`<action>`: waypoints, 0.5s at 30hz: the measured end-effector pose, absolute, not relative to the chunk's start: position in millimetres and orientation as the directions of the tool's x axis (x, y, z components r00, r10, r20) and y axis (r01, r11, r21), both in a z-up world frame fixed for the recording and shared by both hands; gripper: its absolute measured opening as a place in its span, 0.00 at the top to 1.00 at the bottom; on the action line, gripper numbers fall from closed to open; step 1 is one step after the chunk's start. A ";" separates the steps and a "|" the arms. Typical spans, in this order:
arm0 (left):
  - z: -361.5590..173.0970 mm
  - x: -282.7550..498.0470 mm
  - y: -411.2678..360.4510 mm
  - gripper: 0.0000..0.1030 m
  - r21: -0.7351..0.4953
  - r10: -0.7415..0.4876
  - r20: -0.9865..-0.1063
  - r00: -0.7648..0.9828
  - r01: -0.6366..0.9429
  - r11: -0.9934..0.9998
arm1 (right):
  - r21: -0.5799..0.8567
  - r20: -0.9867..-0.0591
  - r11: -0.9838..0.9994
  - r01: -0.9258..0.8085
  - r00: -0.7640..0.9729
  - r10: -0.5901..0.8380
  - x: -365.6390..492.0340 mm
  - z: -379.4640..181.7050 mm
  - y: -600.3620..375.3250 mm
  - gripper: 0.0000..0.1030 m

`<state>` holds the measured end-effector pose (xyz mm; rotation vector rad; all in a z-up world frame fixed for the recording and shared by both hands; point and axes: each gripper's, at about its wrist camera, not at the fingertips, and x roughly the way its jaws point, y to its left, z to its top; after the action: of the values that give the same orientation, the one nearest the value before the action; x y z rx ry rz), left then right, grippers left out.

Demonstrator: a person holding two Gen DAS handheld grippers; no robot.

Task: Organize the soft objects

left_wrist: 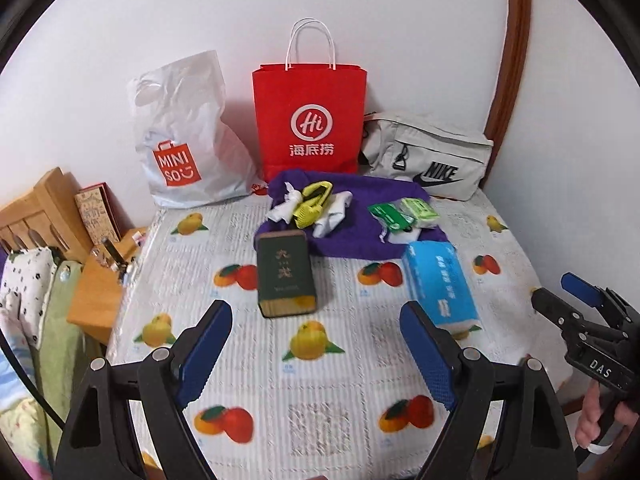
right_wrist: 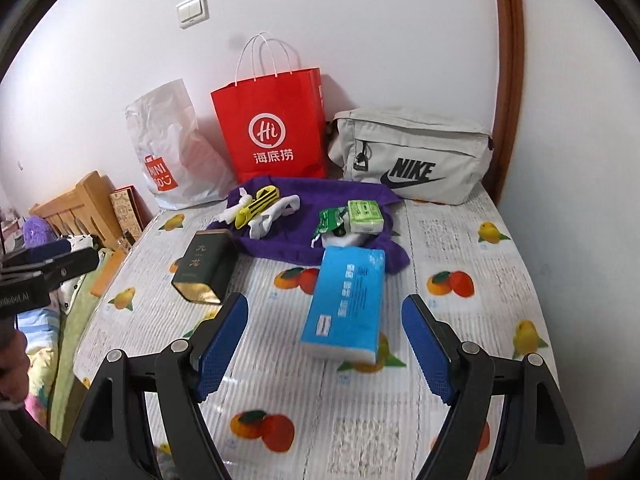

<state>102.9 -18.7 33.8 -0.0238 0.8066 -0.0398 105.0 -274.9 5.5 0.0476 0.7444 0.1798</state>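
Both jaws are held wide apart, nothing gripped: left gripper (left_wrist: 316,340), right gripper (right_wrist: 324,340). The blue tissue pack (right_wrist: 345,304) is seen at twelve o'clock, the purple cloth (right_wrist: 280,240) beyond it.

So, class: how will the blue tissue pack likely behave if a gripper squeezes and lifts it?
The blue tissue pack looks film-wrapped, so probably soft, denting under the pads. Likely light for its size. Its glossy wrap may slip; lying flat, it shouldn't roll.
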 end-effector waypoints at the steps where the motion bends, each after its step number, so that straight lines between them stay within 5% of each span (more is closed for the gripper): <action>1: 33.8 98.8 -19.4 0.16 -0.040 -0.047 -0.718 0.694 0.026 0.999 | 0.102 -0.669 0.985 -0.141 0.723 0.172 100.9 6.5 -275.5 0.23; 4: 35.5 85.5 -23.2 0.05 -0.044 -0.048 -0.699 0.713 0.025 0.999 | 0.105 -0.657 0.986 -0.131 0.735 0.168 89.1 9.1 -279.1 0.14; 15: 29.5 61.5 -31.7 0.03 -0.013 -0.005 -0.671 0.742 -0.005 1.000 | 0.071 -0.639 0.992 -0.104 0.759 0.125 61.7 7.9 -277.1 0.06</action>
<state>61.5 -31.7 29.5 -0.0141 0.7350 -0.0001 61.7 -277.1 7.9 0.0322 0.6987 0.1246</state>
